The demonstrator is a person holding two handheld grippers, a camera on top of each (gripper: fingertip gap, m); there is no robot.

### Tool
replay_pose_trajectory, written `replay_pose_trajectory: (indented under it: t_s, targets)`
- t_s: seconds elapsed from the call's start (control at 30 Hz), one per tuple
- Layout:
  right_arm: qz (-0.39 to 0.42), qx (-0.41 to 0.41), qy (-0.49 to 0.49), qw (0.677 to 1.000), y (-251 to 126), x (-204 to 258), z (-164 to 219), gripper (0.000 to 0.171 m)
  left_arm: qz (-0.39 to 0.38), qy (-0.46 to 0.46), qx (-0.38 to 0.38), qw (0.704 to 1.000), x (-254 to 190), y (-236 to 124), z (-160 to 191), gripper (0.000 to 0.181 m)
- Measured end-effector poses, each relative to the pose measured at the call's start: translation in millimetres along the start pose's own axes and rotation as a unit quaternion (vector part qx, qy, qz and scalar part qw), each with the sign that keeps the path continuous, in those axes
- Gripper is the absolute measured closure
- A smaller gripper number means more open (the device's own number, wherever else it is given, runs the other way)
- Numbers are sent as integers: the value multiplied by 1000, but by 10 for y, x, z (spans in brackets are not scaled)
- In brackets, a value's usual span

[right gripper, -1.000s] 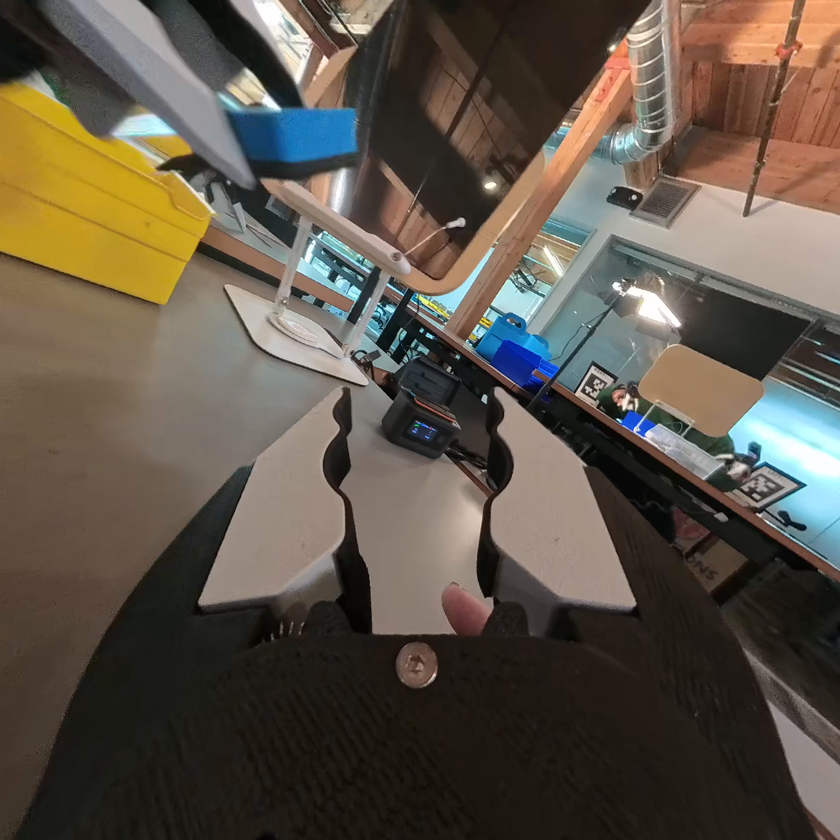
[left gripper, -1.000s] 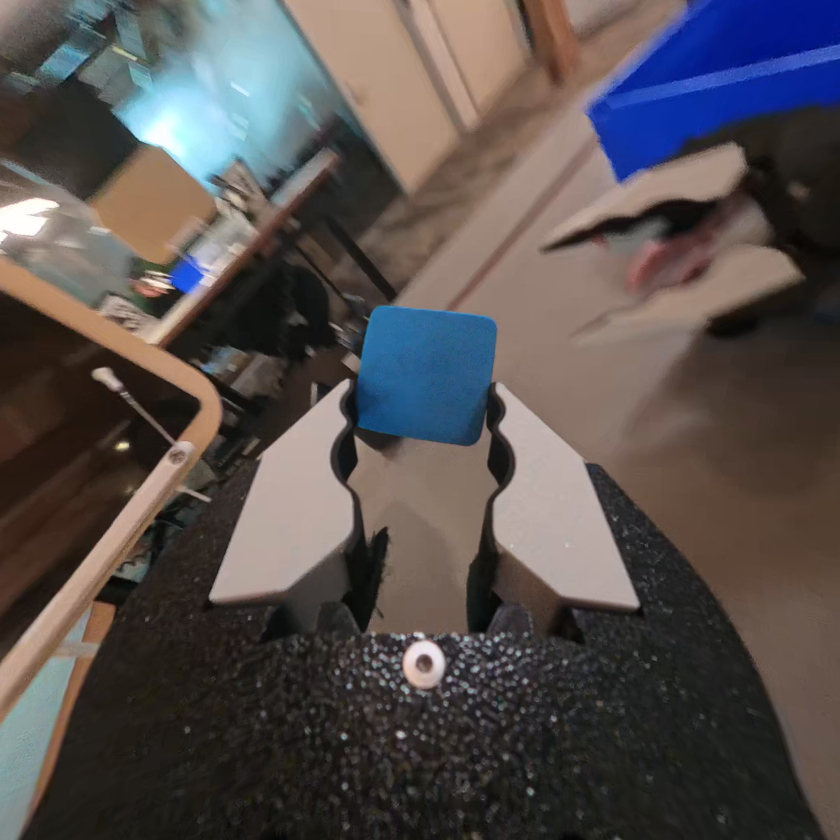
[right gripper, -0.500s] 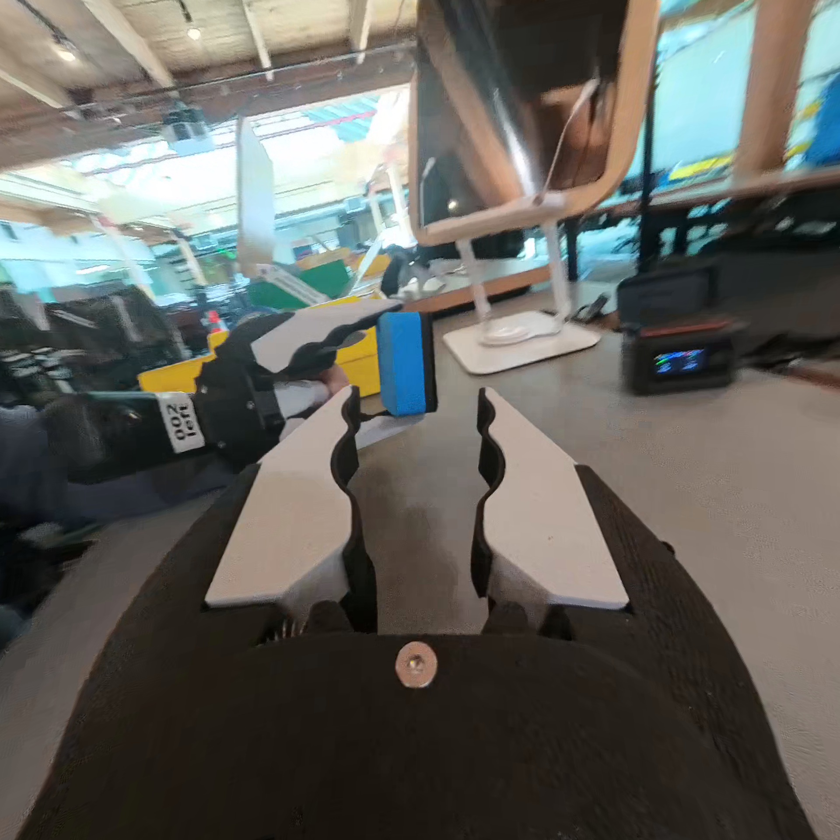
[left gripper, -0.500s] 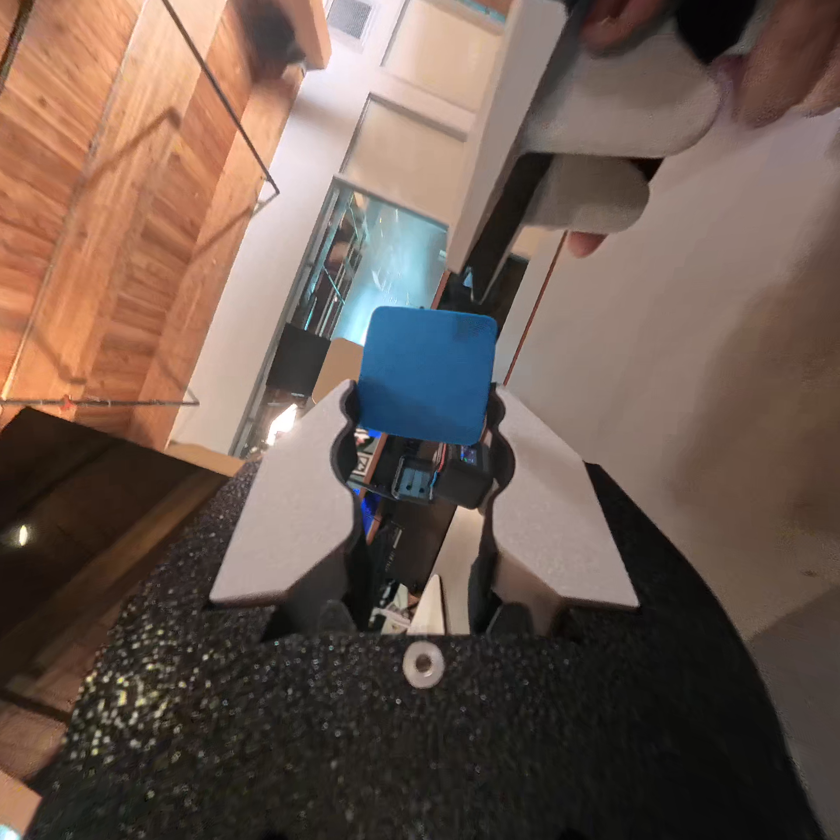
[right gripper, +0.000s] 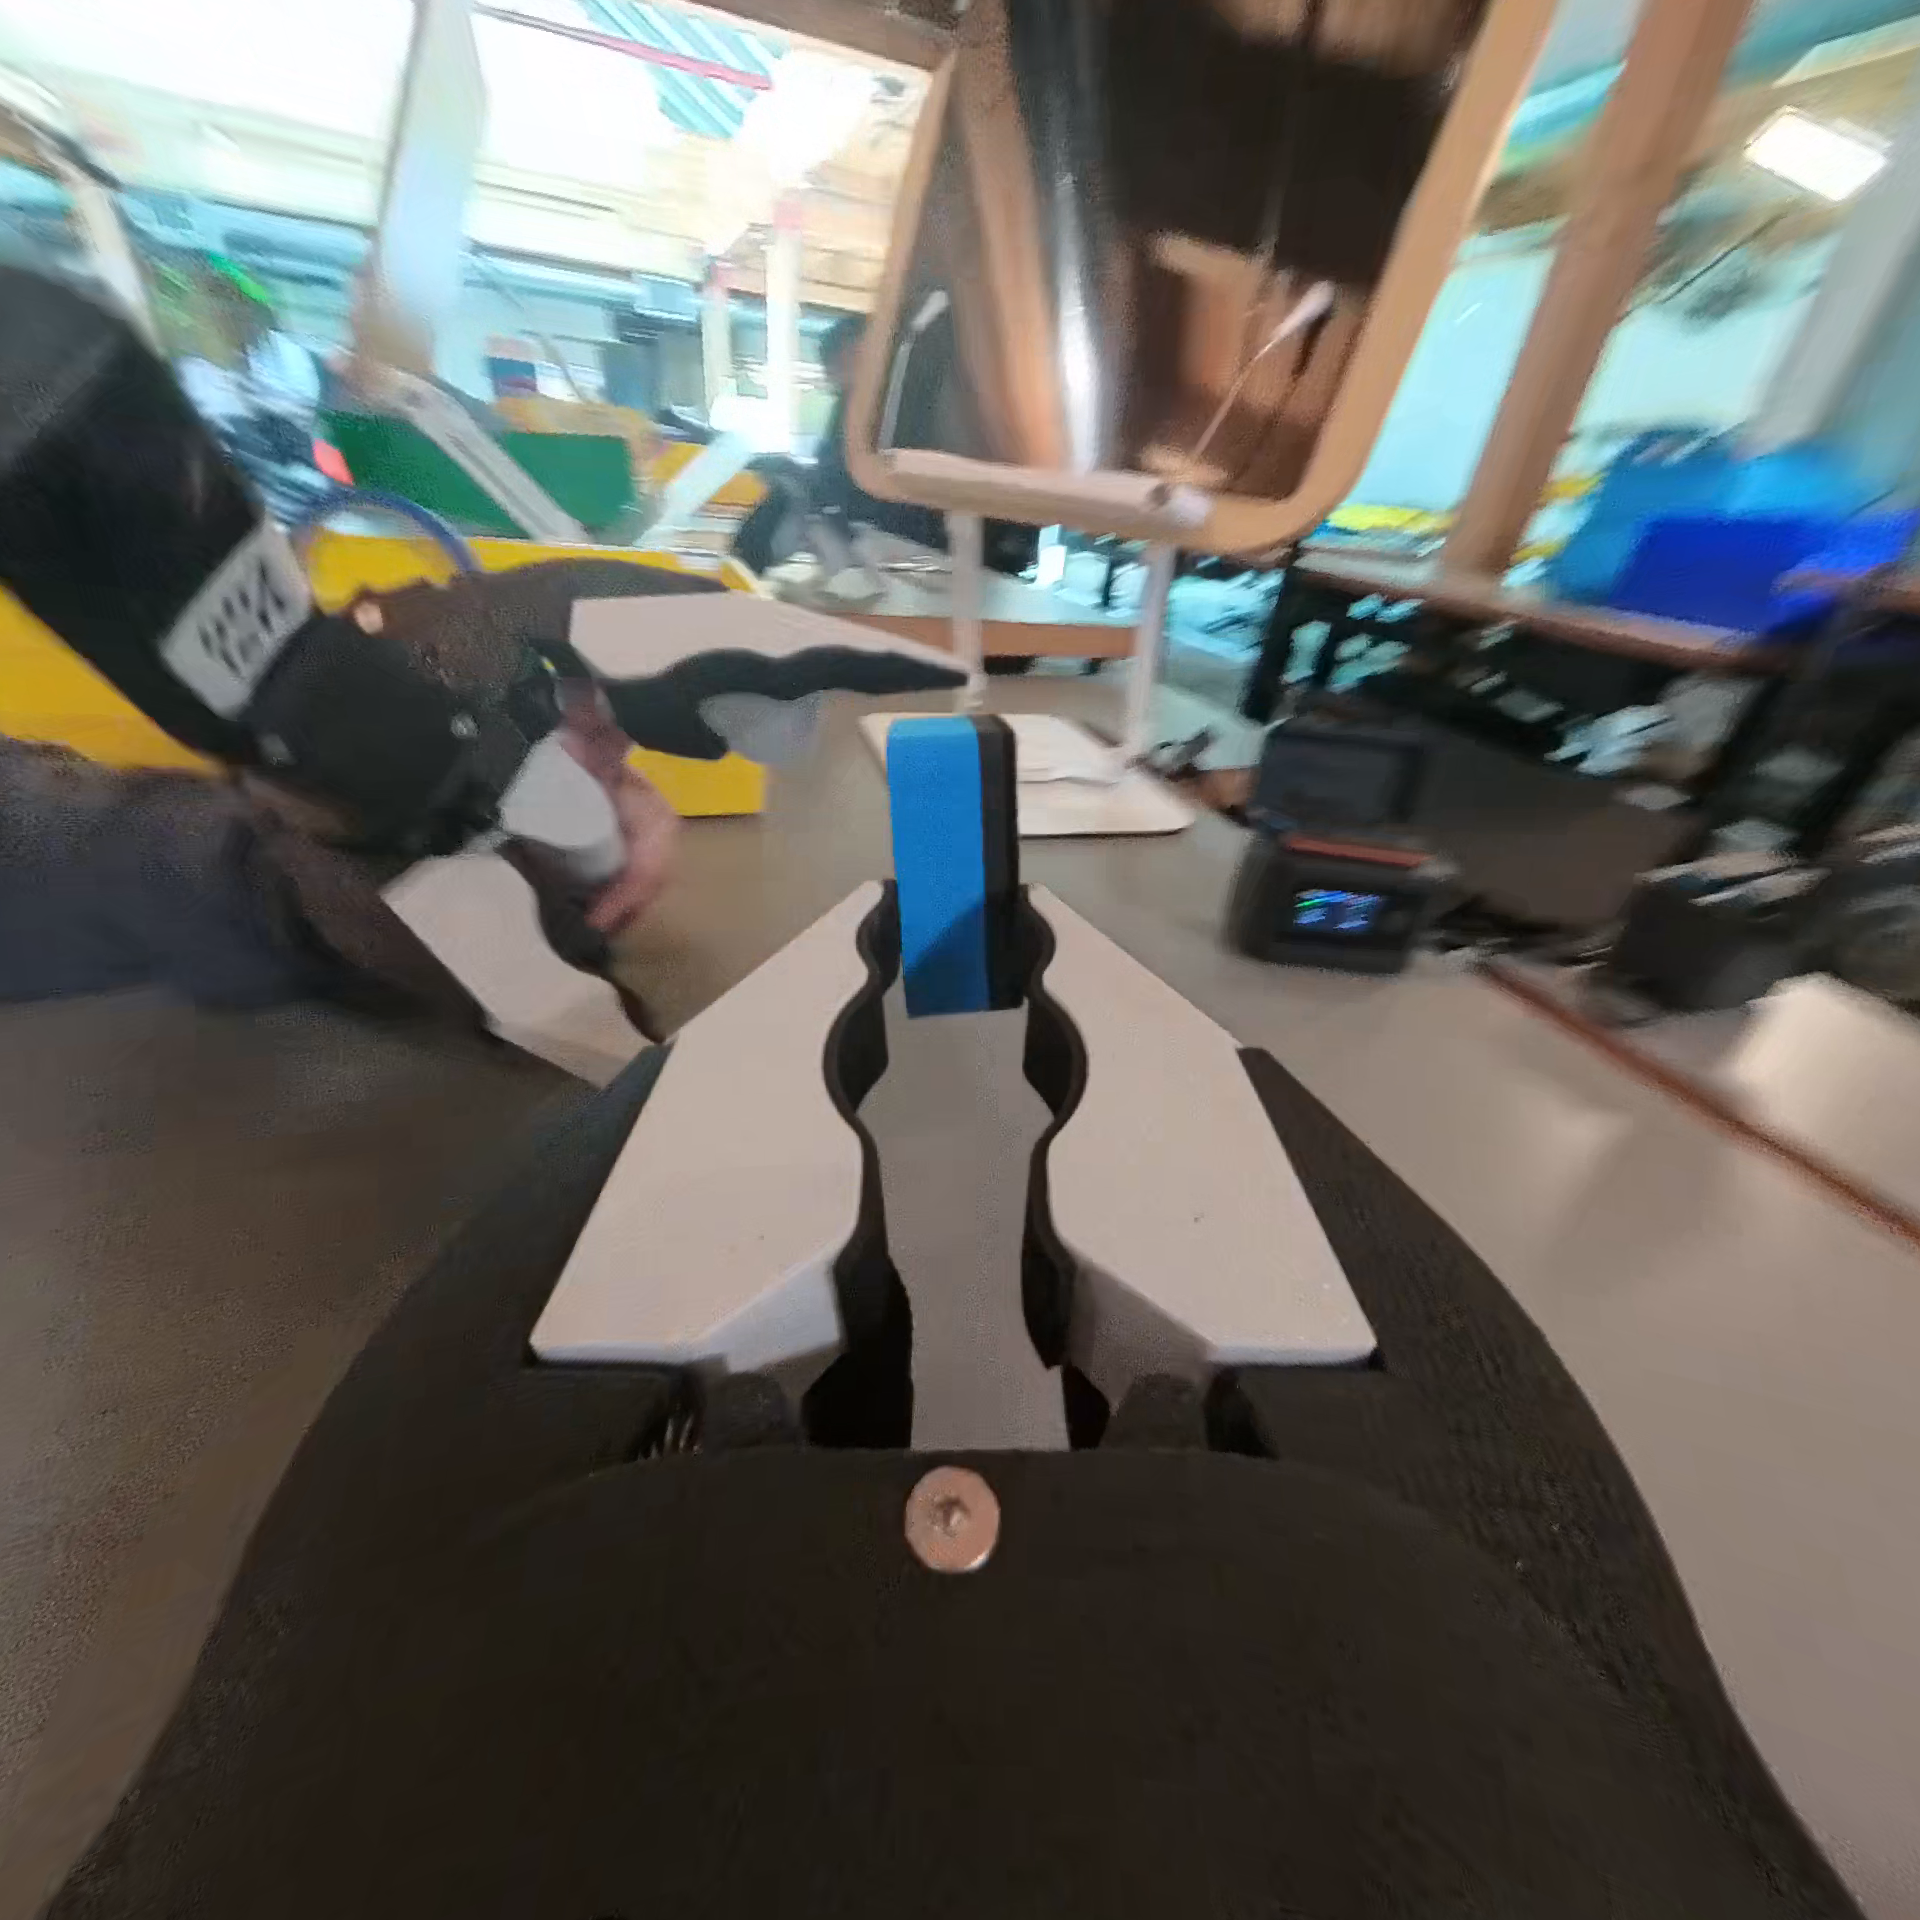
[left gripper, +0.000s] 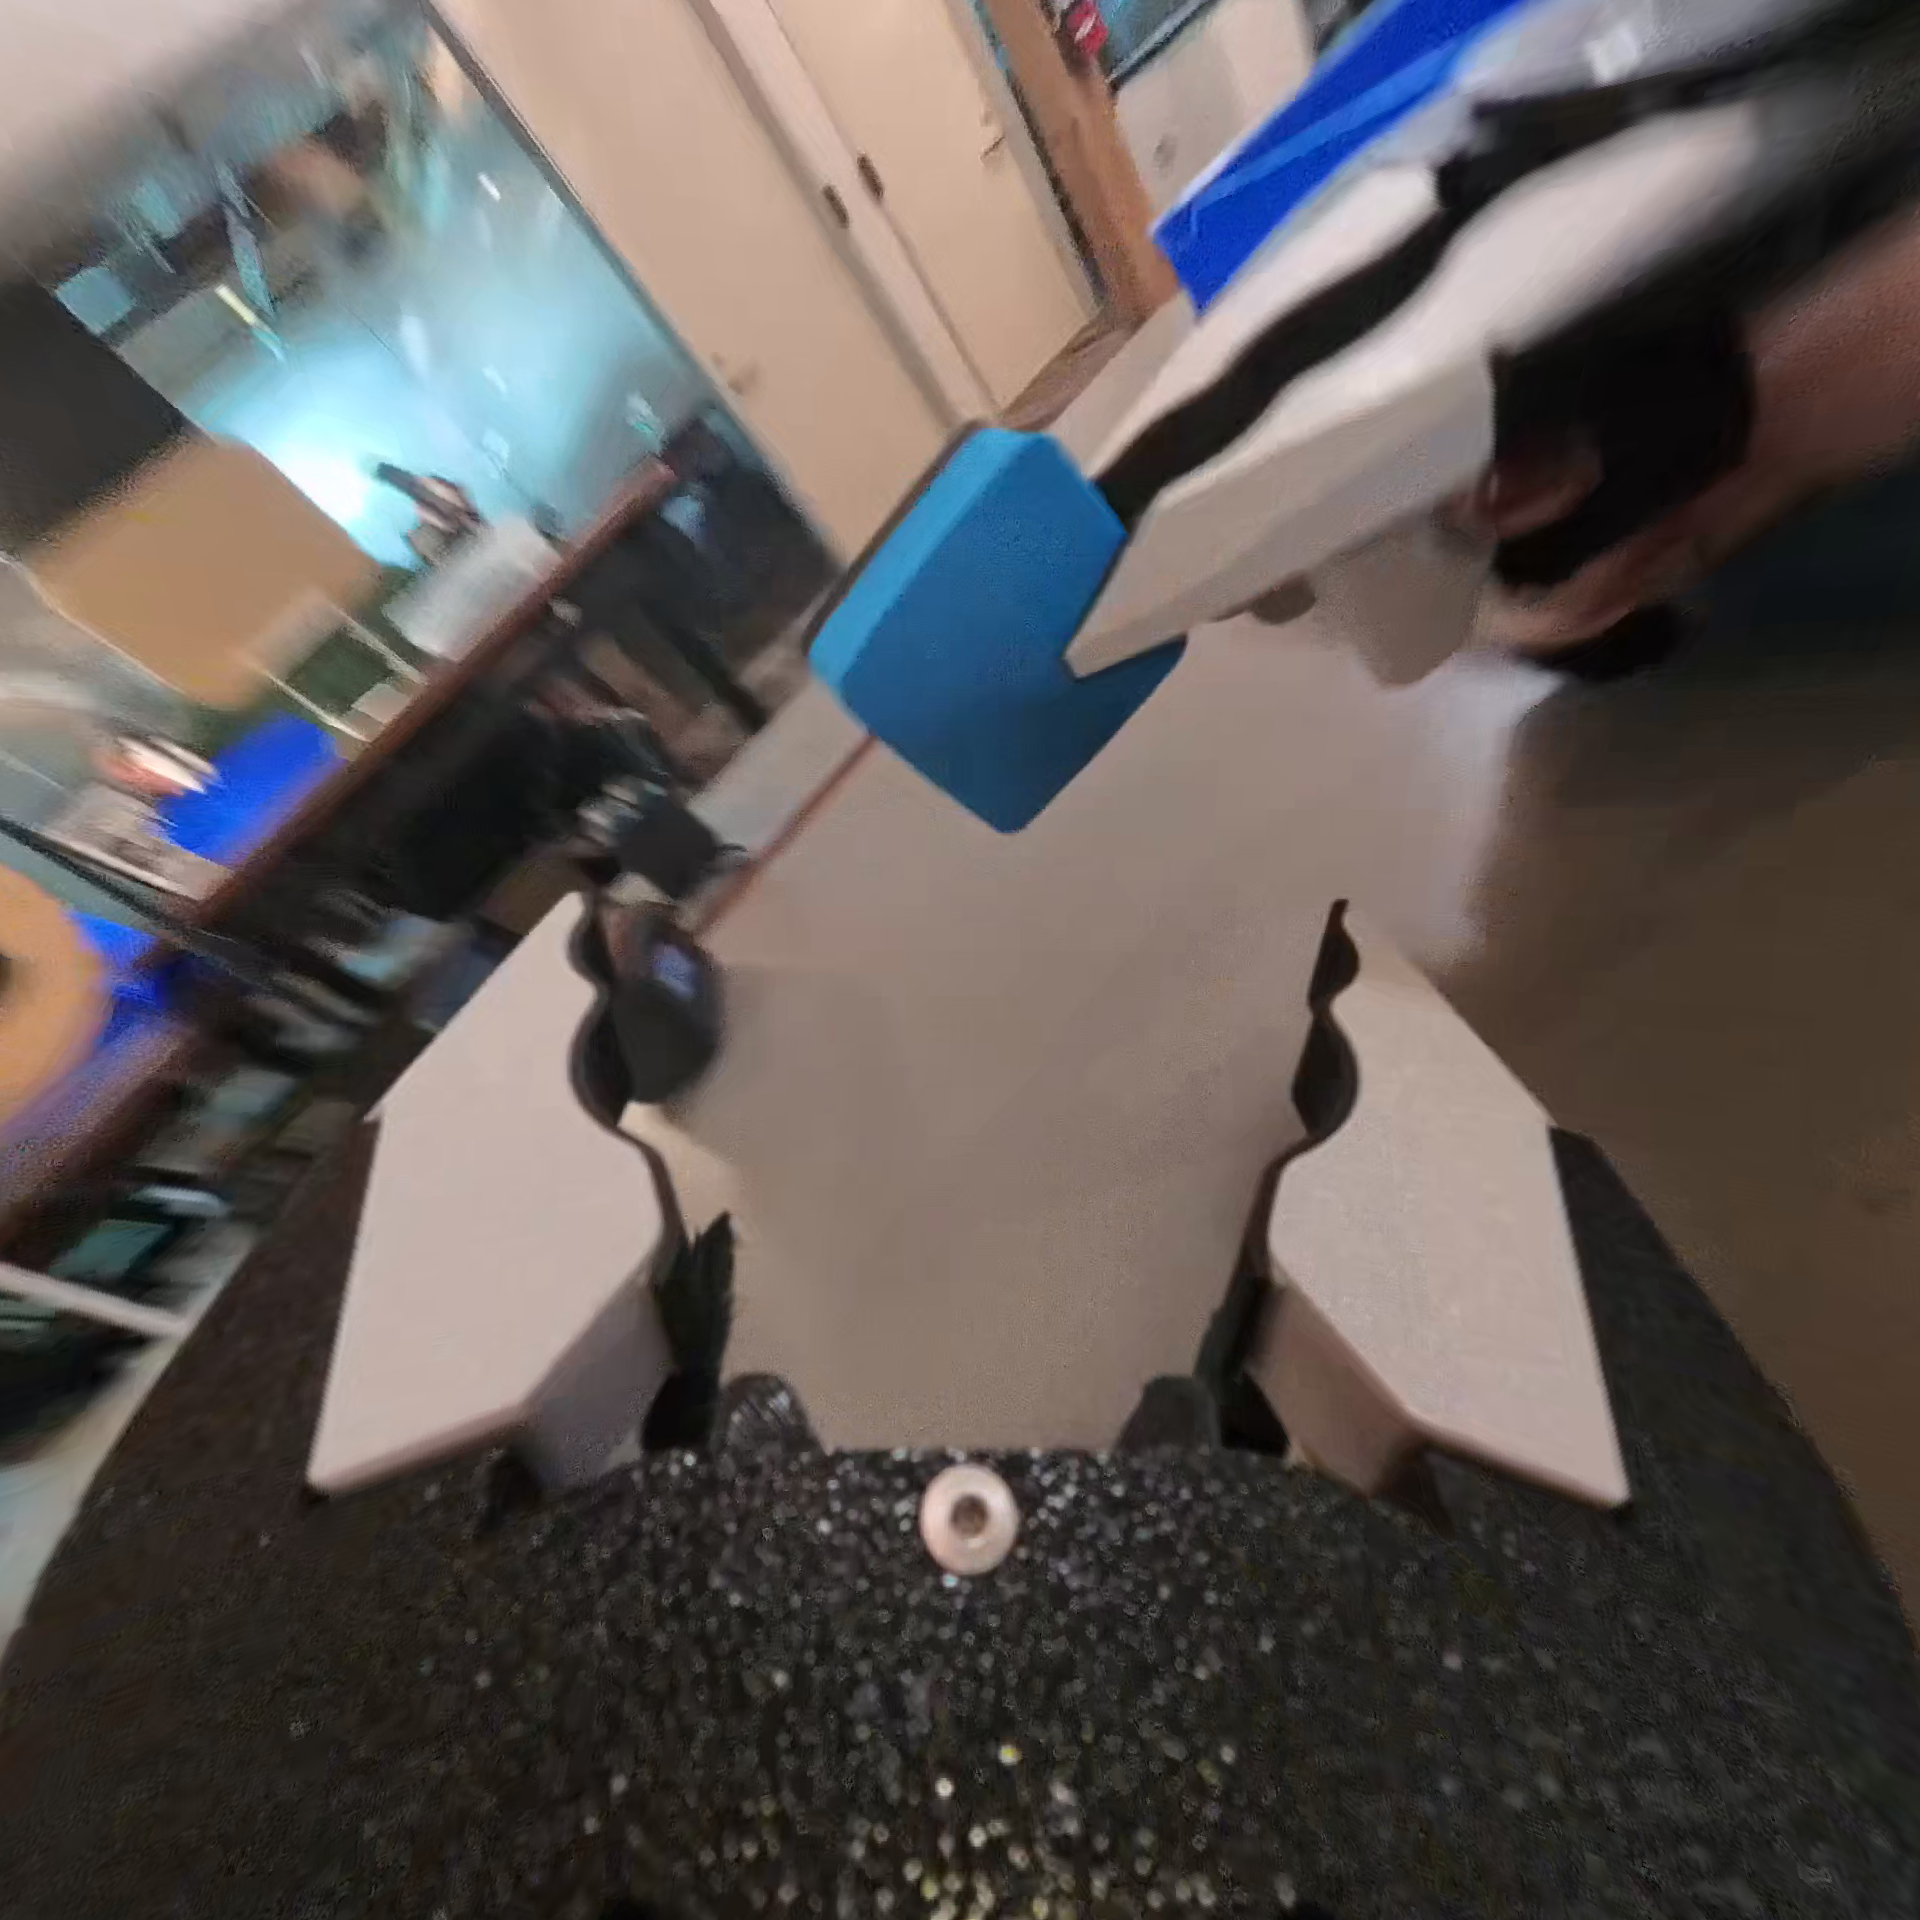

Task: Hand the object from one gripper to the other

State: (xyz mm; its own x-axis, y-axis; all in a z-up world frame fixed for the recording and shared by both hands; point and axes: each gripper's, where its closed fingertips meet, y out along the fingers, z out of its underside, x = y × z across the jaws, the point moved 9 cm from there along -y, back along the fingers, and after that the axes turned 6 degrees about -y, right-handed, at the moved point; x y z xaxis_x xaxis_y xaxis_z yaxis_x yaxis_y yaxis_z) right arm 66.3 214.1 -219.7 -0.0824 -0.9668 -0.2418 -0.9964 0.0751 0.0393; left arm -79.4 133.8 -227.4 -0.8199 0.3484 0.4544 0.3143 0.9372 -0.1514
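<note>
The object is a flat blue block with a black back (right gripper: 951, 862). My right gripper (right gripper: 954, 902) is shut on it and holds it upright above the table, both pads pressed on its sides. In the left wrist view the block (left gripper: 971, 634) hangs from the right gripper's fingers (left gripper: 1226, 540), up and ahead of me. My left gripper (left gripper: 961, 925) is wide open and empty, well clear of the block. It also shows in the right wrist view (right gripper: 665, 748), at the left, with its fingers spread.
A grey table (right gripper: 1455, 1195) lies under both grippers. On it stand a yellow bin (right gripper: 62, 686), a wood-framed mirror on a white stand (right gripper: 1122, 312) and a small black device with a lit screen (right gripper: 1340, 883). A blue bin (left gripper: 1309, 187) is at the far right.
My right gripper has shut on the blue block. My left gripper has let it go, opened wide and drawn back from it.
</note>
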Motion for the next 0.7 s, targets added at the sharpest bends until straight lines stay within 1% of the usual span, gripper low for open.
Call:
replay_pose_trajectory:
  t_s: [0.03,0.07,0.1,0.13,0.17,0.2,0.27,0.3,0.33,0.37,0.43,0.5,0.57,0.6,0.63,0.67,0.7]
  targets:
    - [32,1,-47,998,-24,-6,-2,152,32,-70,-11,997,46,-12,0,51]
    - [64,0,-99,993,-46,-4,-9,152,68,-144,-27,987,87,-29,-3,54]
    - [92,0,-154,984,-64,9,-20,152,109,-217,-40,969,121,-44,-5,57]
    - [118,2,-210,971,-75,32,-34,152,155,-287,-52,944,148,-57,-5,62]
    - [140,7,-267,954,-78,62,-43,152,205,-352,-65,911,164,-67,-7,72]
    - [162,18,-329,930,-74,97,-42,152,249,-413,-76,873,181,-67,-7,75]
    - [197,54,-469,859,-38,184,-16,152,311,-513,-94,794,210,-48,19,85]
    - [200,65,-527,823,-10,237,6,152,330,-550,-100,760,217,-35,42,89]
    - [198,71,-569,795,18,290,31,151,342,-578,-101,734,219,-21,67,94]
    - [192,75,-600,773,44,340,48,152,350,-596,-100,715,213,-7,90,100]
    - [177,71,-646,739,83,446,61,151,353,-619,-94,696,199,13,125,114]
    - [161,66,-677,715,109,535,77,152,350,-632,-86,686,188,21,150,130]
    - [159,62,-695,698,122,578,79,152,346,-645,-79,677,191,21,173,153]
    - [159,61,-694,699,125,582,78,152,347,-648,-76,673,192,19,188,155]
    - [154,61,-688,707,125,579,87,151,348,-653,-74,669,195,21,199,156]
    - [141,60,-673,723,124,579,103,150,341,-653,-77,671,206,18,210,157]
    - [122,58,-648,750,121,577,119,142,336,-650,-86,677,223,9,213,158]
